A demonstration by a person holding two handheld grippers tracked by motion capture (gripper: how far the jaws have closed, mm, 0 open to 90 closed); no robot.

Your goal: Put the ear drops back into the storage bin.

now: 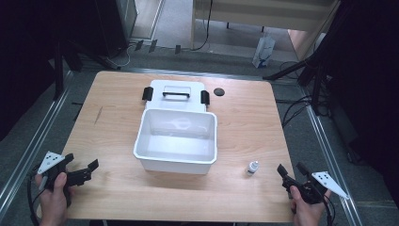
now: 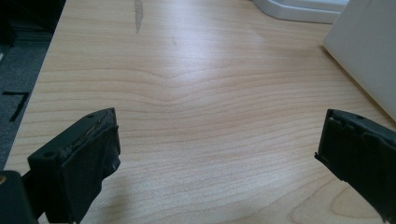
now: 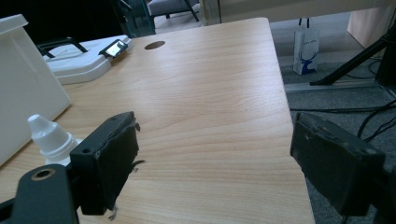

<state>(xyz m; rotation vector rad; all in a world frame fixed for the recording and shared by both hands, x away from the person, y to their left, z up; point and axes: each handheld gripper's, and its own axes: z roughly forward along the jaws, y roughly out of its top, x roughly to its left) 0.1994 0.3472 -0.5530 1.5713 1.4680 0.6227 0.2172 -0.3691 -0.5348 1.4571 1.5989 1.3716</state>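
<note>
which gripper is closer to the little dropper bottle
Right. The right gripper sits just beside the dropper bottle, toward the table's right edge; the left gripper is far across the table, beyond the white bin.

Both black grippers, left gripper [image 1: 80, 173] and right gripper [image 1: 292, 172], carry grey three-cornered plates and frayed finger padding.

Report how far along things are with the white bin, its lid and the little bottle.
Done: the lid is off, lying behind the open white bin. In hand: nothing; left tongs and right tongs are open and empty. Left: the small bottle stands on the table outside the bin, perhaps to go in.
</note>
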